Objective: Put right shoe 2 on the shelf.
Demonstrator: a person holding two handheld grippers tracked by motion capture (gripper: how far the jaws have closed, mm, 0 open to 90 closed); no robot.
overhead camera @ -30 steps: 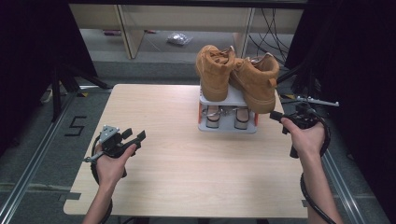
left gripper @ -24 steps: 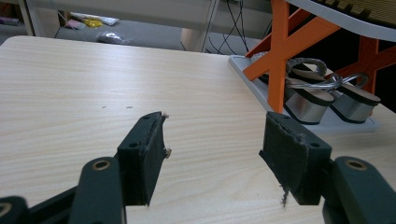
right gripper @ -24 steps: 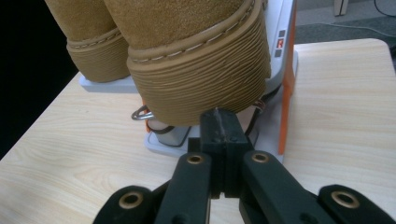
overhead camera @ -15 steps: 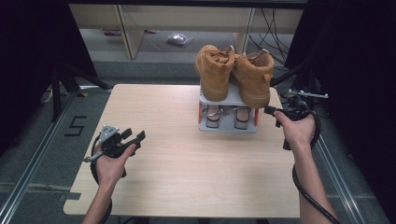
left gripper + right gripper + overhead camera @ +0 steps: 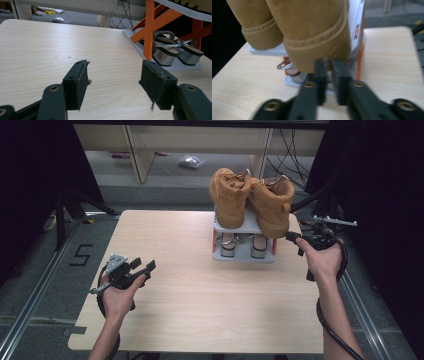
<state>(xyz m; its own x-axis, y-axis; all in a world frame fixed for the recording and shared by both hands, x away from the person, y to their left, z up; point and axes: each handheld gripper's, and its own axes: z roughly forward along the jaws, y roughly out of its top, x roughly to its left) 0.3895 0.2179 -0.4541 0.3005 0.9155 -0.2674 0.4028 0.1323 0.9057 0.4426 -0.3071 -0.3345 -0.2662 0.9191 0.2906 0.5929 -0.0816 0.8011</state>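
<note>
Two tan suede boots stand on the top shelf of a small grey rack (image 5: 243, 256) with orange legs: the left boot (image 5: 230, 195) and the right boot (image 5: 272, 202). A pair of sandals (image 5: 229, 245) sits on the lower tier. My right gripper (image 5: 292, 239) is at the rack's right side, its tips just under the right boot's heel (image 5: 312, 30). Its jaws have just been opening and stand a narrow gap apart (image 5: 329, 65) with nothing between them. My left gripper (image 5: 144, 264) rests open over the table's left part, empty (image 5: 113, 75).
The wooden table (image 5: 190, 305) has bare room in front of and to the left of the rack. Black curtains flank both sides. Beyond the far edge stand shelving legs, cables and a plastic bag (image 5: 190, 161) on the floor.
My right gripper has edged a little up and left, closer to the right boot's heel. The left hand has stayed put.
</note>
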